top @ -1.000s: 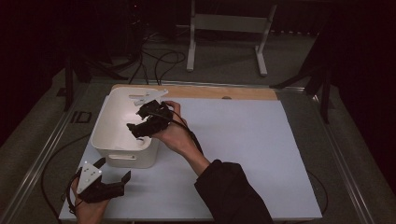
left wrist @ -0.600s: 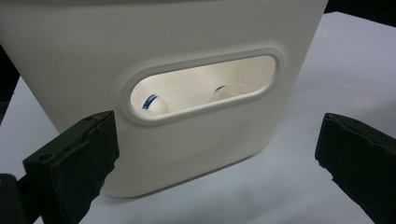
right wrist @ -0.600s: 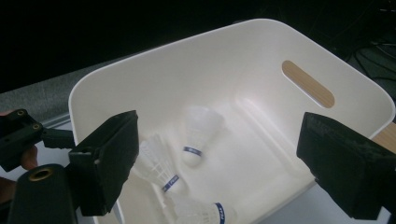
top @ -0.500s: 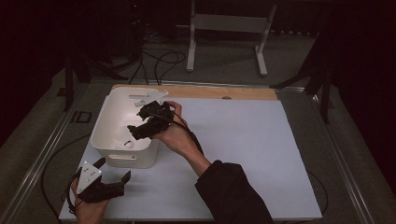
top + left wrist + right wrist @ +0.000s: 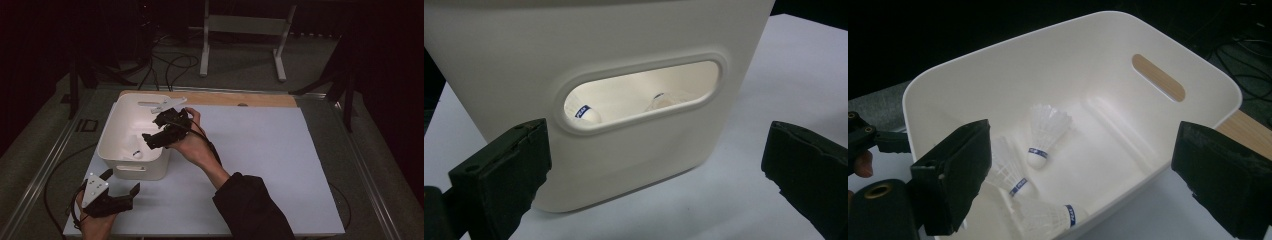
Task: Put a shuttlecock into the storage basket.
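Your right gripper has just opened wide over the bin, left gripper also wide; withdrawing low risks clipping the rim and spilling shuttlecocks.

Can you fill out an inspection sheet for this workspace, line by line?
Surface: white board on a table, with a wooden strip along its far edge.
Job's things: white bin with slot handles, on the board's left part; three shuttlecocks lie inside.
Clutter: nothing seen.
Grippers: right tool over the bin, jaws have just been opening and now stand wide with nothing between them; left tool open, low on the board in front of the bin's near handle slot.
Cables: a cable loops off the board's left edge; more cables on the floor behind.
Surroundings: dark room, a metal stand on the floor beyond the table.
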`<state>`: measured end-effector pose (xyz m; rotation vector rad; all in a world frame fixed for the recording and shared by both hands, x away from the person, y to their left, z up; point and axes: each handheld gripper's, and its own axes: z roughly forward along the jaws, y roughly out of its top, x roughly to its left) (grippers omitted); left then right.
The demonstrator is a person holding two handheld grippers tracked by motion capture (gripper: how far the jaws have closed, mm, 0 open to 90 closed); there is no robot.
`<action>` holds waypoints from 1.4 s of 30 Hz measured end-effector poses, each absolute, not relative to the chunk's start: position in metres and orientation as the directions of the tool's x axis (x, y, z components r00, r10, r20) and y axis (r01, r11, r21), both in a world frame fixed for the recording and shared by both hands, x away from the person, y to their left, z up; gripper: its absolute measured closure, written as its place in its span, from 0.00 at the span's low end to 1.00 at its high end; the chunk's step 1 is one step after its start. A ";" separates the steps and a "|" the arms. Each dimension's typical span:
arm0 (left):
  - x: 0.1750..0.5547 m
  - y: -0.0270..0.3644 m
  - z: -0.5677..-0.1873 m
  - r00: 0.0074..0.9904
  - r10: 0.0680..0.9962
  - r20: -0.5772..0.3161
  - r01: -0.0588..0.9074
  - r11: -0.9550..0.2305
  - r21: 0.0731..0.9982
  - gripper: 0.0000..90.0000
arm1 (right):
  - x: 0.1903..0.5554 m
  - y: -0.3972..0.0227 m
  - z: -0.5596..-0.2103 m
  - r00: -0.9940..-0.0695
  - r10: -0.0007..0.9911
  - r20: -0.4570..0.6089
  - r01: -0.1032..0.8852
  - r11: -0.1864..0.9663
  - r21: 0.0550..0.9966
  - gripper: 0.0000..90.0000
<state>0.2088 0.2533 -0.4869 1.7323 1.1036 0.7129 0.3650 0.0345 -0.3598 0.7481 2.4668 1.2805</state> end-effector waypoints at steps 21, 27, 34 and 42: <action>0.209 0.253 -0.487 0.427 0.904 -0.011 0.363 -0.160 0.918 0.00 | 0.365 -0.016 -0.364 -0.762 0.648 0.022 0.356 0.389 0.850 0.10; 0.209 0.253 -0.487 0.428 0.904 -0.011 0.363 -0.161 0.918 0.00 | 0.361 -0.035 -0.366 -0.746 0.666 0.028 0.361 0.369 0.856 0.11; 0.209 0.253 -0.487 0.428 0.904 -0.012 0.362 -0.159 0.918 0.00 | 0.353 -0.064 -0.372 -0.715 0.699 0.019 0.368 0.353 0.860 0.12; 0.209 0.252 -0.487 0.430 0.903 -0.012 0.363 -0.161 0.918 0.00 | 0.339 -0.102 -0.385 -0.674 0.739 0.020 0.384 0.327 0.864 0.12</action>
